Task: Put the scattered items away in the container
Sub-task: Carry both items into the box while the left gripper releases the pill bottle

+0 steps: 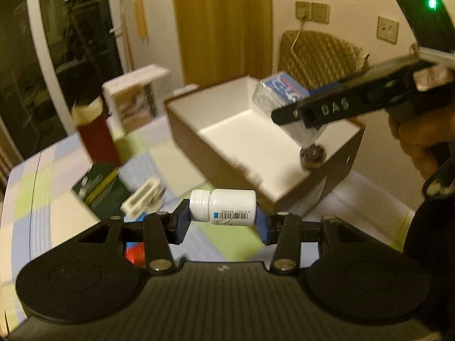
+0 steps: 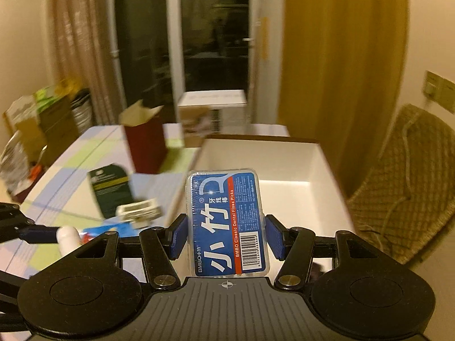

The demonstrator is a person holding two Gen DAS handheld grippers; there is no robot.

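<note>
**Both grippers loaded above the table**

Left gripper (image 1: 222,218): fingers clamped on a small white pill bottle (image 1: 223,205), lying crosswise, cap toward 9 o'clock, barcode label facing the camera. Held clear of the checked tablecloth (image 1: 42,176), just short of the near wall of the open cardboard box (image 1: 335,170) at 12 to 1 o'clock.

Right gripper (image 2: 226,237): blue pads pressed against both long edges of a blue floss-pick pack (image 2: 227,224), upright, printed face toward the camera. Seen from the left wrist, pack and gripper hanging over the box's far right part, at 2 o'clock, with a hand (image 1: 418,142) wrapped round the handle.

Box interior white, bare where visible.

Lying on the cloth at 9 to 10 o'clock of the box: a dark green packet (image 2: 112,190), a small white tray-like piece (image 2: 139,211) just beside it, a red-and-blue item (image 2: 105,231) partly hidden behind the gripper. Farther back, at 11 o'clock: a dark red carton (image 2: 146,147) standing upright with flaps open, and a white-topped box (image 2: 212,116). All blurred.
</note>
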